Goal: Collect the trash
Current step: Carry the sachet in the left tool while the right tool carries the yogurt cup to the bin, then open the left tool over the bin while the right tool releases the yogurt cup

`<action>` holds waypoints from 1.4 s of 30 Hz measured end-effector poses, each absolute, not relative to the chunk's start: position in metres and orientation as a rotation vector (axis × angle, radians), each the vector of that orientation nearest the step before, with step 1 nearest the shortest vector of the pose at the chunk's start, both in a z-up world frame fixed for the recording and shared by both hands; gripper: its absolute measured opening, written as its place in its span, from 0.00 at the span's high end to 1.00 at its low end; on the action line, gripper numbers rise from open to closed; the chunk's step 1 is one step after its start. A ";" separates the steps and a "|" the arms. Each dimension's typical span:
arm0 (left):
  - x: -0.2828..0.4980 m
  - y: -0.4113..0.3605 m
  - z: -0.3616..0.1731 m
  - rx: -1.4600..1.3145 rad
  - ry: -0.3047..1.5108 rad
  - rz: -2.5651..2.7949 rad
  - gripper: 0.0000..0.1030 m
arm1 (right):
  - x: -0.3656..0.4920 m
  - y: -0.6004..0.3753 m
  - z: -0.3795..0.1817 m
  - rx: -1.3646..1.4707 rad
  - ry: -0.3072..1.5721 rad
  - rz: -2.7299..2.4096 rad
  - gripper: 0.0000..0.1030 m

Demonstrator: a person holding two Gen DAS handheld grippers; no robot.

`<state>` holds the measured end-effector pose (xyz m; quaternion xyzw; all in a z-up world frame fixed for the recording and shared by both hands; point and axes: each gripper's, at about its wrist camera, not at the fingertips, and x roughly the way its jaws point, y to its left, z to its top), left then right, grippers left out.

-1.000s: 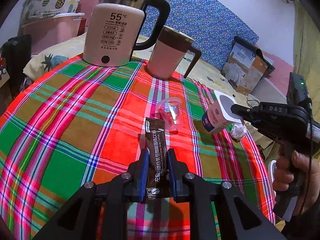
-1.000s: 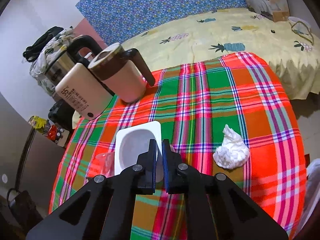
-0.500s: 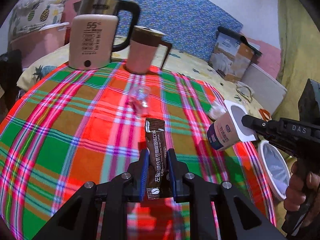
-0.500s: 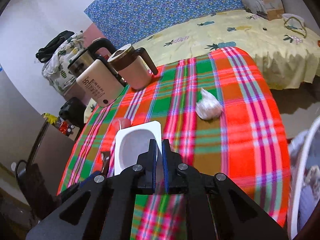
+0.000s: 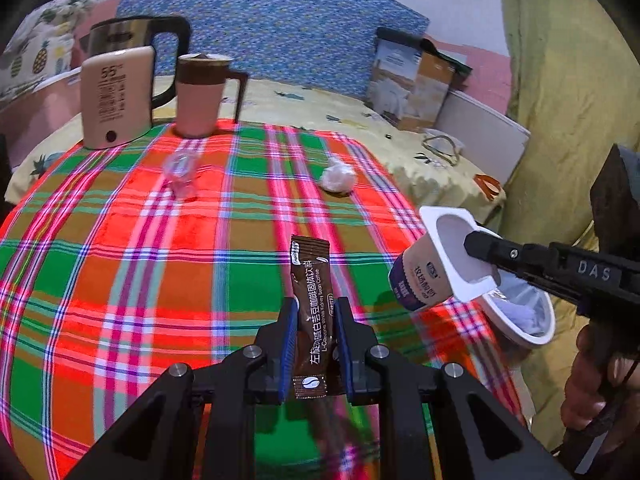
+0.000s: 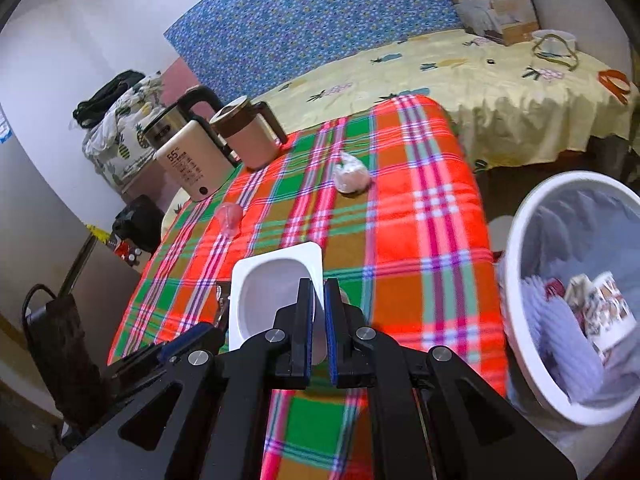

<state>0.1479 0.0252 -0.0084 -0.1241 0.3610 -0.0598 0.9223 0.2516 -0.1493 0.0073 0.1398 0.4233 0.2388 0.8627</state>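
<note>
Left wrist view: the left claw [image 5: 316,340] pinches a brown coffee sachet [image 5: 312,292] above the plaid worktop [image 5: 120,280]; a crumpled tissue [image 5: 338,176] lies farther back. Right wrist view: the right claw [image 6: 317,316] grips the rim of a white yogurt cup [image 6: 264,292] over the worktop edge, near the white bin [image 6: 516,280].

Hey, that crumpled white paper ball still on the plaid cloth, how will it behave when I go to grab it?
The crumpled paper ball looks loosely wadded, so it is probably very light and will squash rather than resist the jaws. Its rounded shape may let it roll or skid on the plaid tablecloth if nudged. It sits apart from the clear plastic cup, so crowding seems unlikely.
</note>
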 end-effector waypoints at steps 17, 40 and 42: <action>0.165 -0.053 0.016 -0.163 0.732 -0.253 0.81 | 0.237 -0.219 0.006 0.378 0.827 0.395 0.92; 0.218 -0.181 0.012 -0.076 0.769 -0.475 0.81 | 0.237 -0.321 -0.009 0.460 0.803 0.186 0.92; 0.226 -0.189 0.006 -0.077 0.783 -0.488 0.81 | 0.239 -0.324 -0.014 0.467 0.812 0.175 0.92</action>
